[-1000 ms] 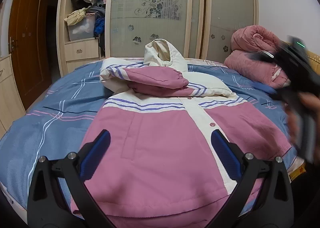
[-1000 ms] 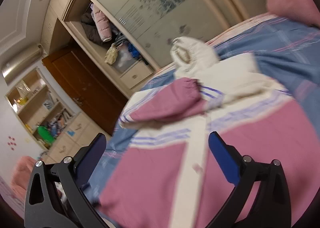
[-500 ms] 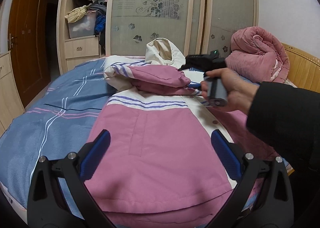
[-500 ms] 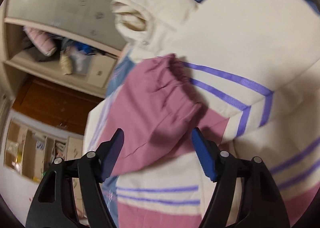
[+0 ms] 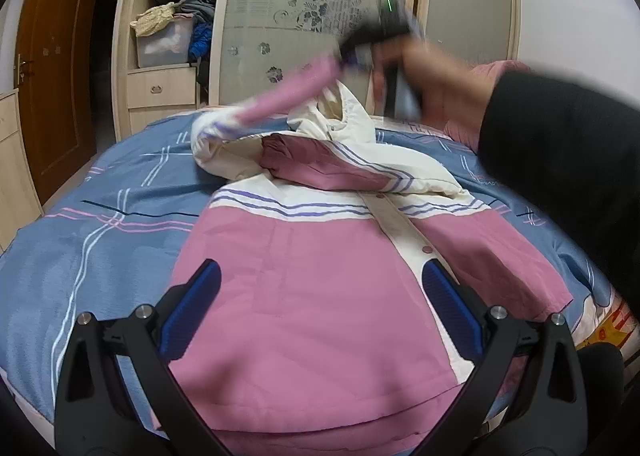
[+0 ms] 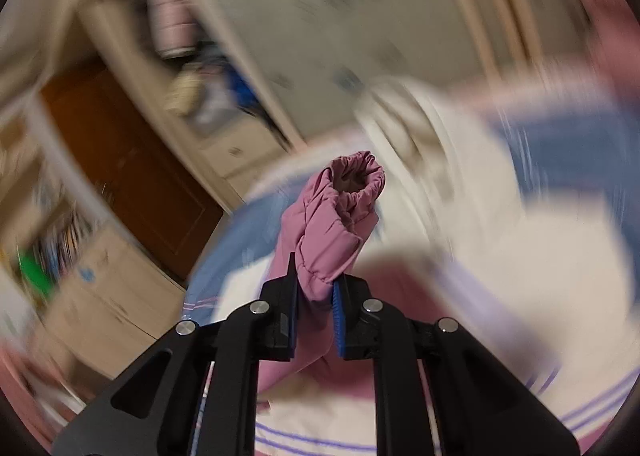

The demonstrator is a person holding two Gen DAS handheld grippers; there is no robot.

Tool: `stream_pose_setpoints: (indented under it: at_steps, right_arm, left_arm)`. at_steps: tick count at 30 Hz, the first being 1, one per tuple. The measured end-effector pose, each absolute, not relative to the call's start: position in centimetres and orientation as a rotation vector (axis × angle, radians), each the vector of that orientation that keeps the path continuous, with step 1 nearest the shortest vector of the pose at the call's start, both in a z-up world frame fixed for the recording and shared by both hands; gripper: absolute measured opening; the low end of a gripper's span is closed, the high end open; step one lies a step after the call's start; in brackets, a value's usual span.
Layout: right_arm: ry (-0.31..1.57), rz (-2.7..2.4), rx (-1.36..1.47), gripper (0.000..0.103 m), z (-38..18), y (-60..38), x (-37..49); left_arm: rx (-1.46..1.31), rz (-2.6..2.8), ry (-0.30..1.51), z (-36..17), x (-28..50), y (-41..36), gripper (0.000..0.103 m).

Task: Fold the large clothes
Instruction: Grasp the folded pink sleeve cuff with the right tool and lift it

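A pink and cream hooded jacket (image 5: 304, 288) lies front up on the bed, hem toward me. My left gripper (image 5: 318, 312) is open and empty, hovering over the hem. My right gripper (image 6: 314, 288) is shut on the pink sleeve (image 6: 336, 223) near its elastic cuff. In the left wrist view the right gripper (image 5: 352, 51) is blurred and holds that sleeve (image 5: 288, 95) lifted above the hood (image 5: 344, 115). The other sleeve (image 5: 320, 163) lies folded across the chest.
The blue plaid bed cover (image 5: 100, 223) spreads to the left and right of the jacket. A wardrobe with frosted sliding doors (image 5: 296, 27) and an open shelf of clothes (image 5: 172, 15) stands behind the bed. A pink quilt (image 5: 504, 71) lies at the back right.
My right gripper closed on the top pink sleeve and lifted it up off the chest, uncovering the other sleeve. The left gripper stayed open over the hem.
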State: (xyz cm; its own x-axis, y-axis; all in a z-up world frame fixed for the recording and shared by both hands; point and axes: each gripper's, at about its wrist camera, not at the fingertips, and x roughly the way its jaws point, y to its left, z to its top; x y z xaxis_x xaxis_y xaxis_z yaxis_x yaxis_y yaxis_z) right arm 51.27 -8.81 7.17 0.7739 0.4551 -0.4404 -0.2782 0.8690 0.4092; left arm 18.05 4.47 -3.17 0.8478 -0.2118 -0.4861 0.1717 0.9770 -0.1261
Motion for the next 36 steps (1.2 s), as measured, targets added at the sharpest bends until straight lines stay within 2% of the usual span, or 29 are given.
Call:
stream_pose_setpoints:
  at_steps: [4, 9, 13, 16, 20, 21, 22, 23, 24, 25, 26, 29, 32, 33, 35, 36]
  right_arm:
    - [0.347, 0.422, 0.115, 0.014, 15.7, -7.3, 46.3]
    - [0.340, 0.270, 0.087, 0.014, 15.8, -14.0, 46.7]
    - [0.444, 0.104, 0.186, 0.014, 9.8, -22.8, 48.8]
    - [0.576, -0.018, 0.304, 0.014, 1.3, -29.3, 49.7]
    - [0.729, -0.090, 0.407, 0.017, -8.4, -32.5, 50.3]
    - [0.752, -0.109, 0.439, 0.019, -10.3, -33.1, 50.2]
    - [0.746, -0.118, 0.476, 0.030, -11.3, -33.5, 50.2]
    - [0.726, -0.132, 0.497, 0.052, -11.8, -33.6, 49.6]
    - [0.706, -0.152, 0.508, 0.064, -12.0, -34.0, 48.9]
    - [0.697, -0.174, 0.506, 0.082, -11.9, -34.2, 48.0]
    - [0.683, -0.175, 0.507, 0.088, -11.6, -34.6, 47.3]
    - [0.655, -0.121, 0.532, 0.088, -9.9, -35.1, 44.2]
    - [0.544, 0.026, 0.524, 0.088, -6.9, -34.0, 37.5]
    - [0.512, 0.061, 0.502, 0.090, -6.0, -33.5, 35.2]
    - [0.426, 0.092, 0.406, 0.102, -4.2, -31.9, 29.1]
    - [0.390, 0.079, 0.356, 0.102, -3.7, -31.3, 26.1]
  left_arm:
    - [-0.046, -0.213, 0.532, -3.5, 18.2, 3.2, 0.101]
    - [-0.017, -0.234, 0.533, -3.6, 17.9, 2.3, 0.101]
    - [-0.003, -0.238, 0.545, -3.9, 17.8, 2.1, 0.101]
    - [-0.002, -0.234, 0.549, -4.0, 17.7, 2.4, 0.101]
    - [-0.015, -0.229, 0.562, -4.2, 17.9, 2.9, 0.101]
    - [-0.023, -0.228, 0.568, -4.3, 18.0, 3.1, 0.101]
    - [-0.029, -0.227, 0.573, -4.3, 18.1, 3.2, 0.101]
    - [-0.033, -0.224, 0.576, -4.3, 18.2, 3.3, 0.101]
    - [-0.037, -0.219, 0.579, -4.3, 18.3, 3.4, 0.101]
    - [-0.040, -0.215, 0.580, -4.4, 18.3, 3.5, 0.101]
    - [-0.044, -0.210, 0.582, -4.4, 18.4, 3.7, 0.101]
    - [-0.068, -0.191, 0.593, -4.5, 18.6, 4.4, 0.101]
    - [-0.093, -0.167, 0.594, -4.4, 18.6, 5.2, 0.101]
    - [-0.098, -0.155, 0.585, -4.2, 18.4, 5.5, 0.101]
    - [-0.099, -0.140, 0.566, -3.9, 18.0, 5.7, 0.101]
    - [-0.098, -0.133, 0.557, -3.7, 17.9, 5.7, 0.101]
